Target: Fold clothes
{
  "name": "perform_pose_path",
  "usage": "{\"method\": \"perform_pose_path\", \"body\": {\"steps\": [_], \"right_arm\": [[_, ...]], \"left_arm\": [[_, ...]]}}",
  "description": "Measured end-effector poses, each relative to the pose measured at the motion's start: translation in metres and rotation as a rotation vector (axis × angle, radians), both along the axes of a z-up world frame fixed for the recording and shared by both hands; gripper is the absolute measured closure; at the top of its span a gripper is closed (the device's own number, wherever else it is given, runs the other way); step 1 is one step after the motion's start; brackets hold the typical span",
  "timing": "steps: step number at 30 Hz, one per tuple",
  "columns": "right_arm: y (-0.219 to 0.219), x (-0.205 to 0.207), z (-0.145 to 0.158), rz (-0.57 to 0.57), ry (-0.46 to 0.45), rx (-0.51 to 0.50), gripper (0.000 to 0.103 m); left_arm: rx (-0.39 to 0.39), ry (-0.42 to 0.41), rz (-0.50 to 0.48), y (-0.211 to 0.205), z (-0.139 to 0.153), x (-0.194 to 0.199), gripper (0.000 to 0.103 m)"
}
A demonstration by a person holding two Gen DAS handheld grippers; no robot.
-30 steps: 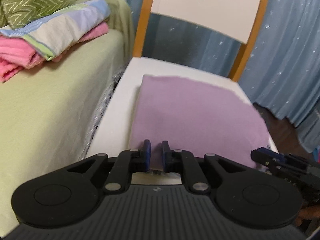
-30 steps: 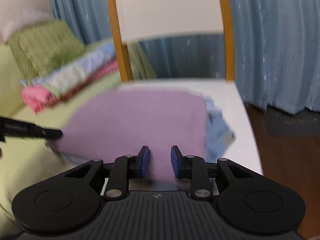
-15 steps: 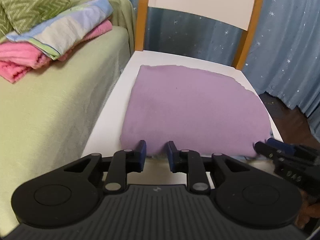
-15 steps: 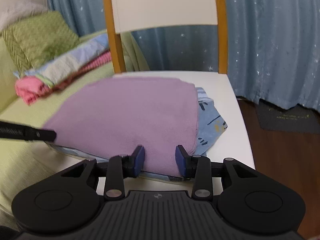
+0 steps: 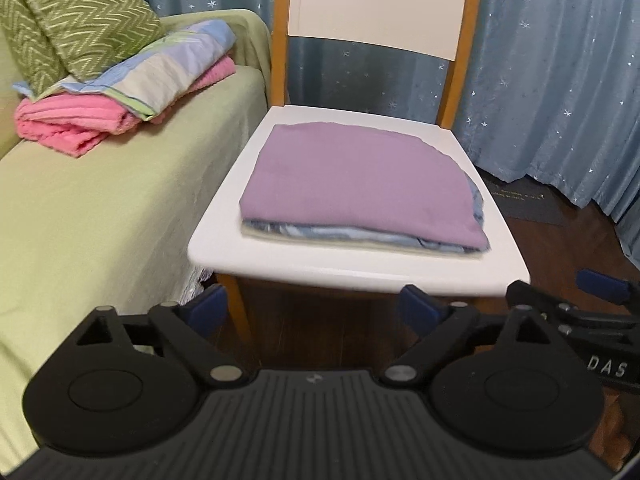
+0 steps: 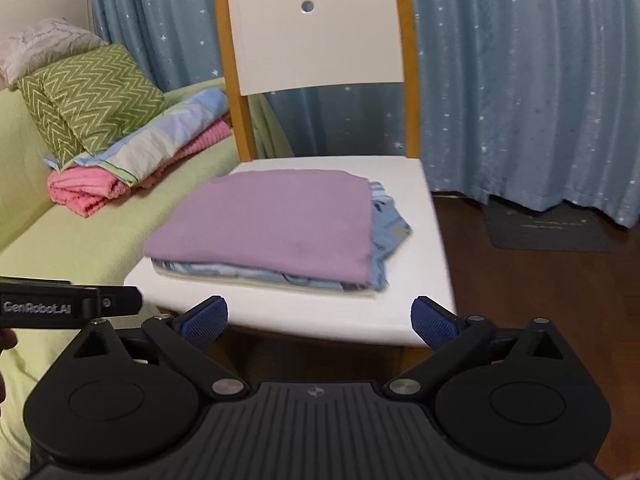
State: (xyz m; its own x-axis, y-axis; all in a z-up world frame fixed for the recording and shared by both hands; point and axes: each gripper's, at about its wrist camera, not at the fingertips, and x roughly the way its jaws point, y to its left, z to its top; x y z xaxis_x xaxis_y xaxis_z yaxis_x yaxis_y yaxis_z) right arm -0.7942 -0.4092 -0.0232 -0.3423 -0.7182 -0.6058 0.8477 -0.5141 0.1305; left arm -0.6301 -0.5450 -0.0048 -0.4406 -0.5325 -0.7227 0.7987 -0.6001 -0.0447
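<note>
A folded purple cloth (image 5: 360, 184) lies flat on top of a folded blue patterned garment (image 5: 360, 238) on the white seat of a chair (image 5: 352, 272). The pile also shows in the right wrist view, the purple cloth (image 6: 272, 220) over the blue garment (image 6: 390, 220). My left gripper (image 5: 314, 310) is open and empty, in front of and below the seat's front edge. My right gripper (image 6: 318, 320) is open and empty, also just in front of the seat, to the right of the left one.
A bed with a light green cover (image 5: 100, 208) stands against the chair's left side. On it lie a pink towel (image 5: 76, 120), a folded pastel sheet (image 5: 160, 68) and a green zigzag pillow (image 5: 80, 16). Blue starred curtains (image 5: 560, 60) hang behind. A dark mat (image 6: 552, 228) lies on the wooden floor at right.
Both grippers let go of the purple cloth's front edge, opened wide and pulled back from the chair. The cloth now rests flat on the blue garment.
</note>
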Motion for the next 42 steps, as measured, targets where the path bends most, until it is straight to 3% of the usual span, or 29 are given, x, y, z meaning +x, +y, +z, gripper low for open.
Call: {"method": "perform_pose_path", "body": {"steps": [2, 8, 14, 22, 27, 42], "right_arm": [[0.012, 0.007, 0.006, -0.016, 0.016, -0.001, 0.000], [0.044, 0.023, 0.022, -0.068, 0.034, -0.055, 0.000], [0.069, 0.034, 0.036, -0.051, 0.002, -0.133, 0.000], [0.088, 0.055, 0.047, -0.035, 0.097, -0.090, 0.000], [0.101, 0.056, 0.044, -0.039, 0.098, -0.080, 0.000], [0.102, 0.038, 0.024, -0.050, 0.072, -0.039, 0.000]], "left_arm": [[-0.021, -0.003, 0.001, 0.015, 0.003, 0.008, 0.002], [-0.103, -0.041, -0.008, 0.060, 0.017, 0.022, 0.001], [-0.096, -0.004, 0.023, 0.084, 0.032, 0.042, 0.001], [-0.131, 0.004, 0.054, 0.114, 0.050, 0.058, 0.001], [-0.143, -0.012, 0.030, 0.132, 0.049, 0.054, 0.001], [-0.109, -0.049, 0.021, 0.124, 0.027, 0.029, 0.001]]}}
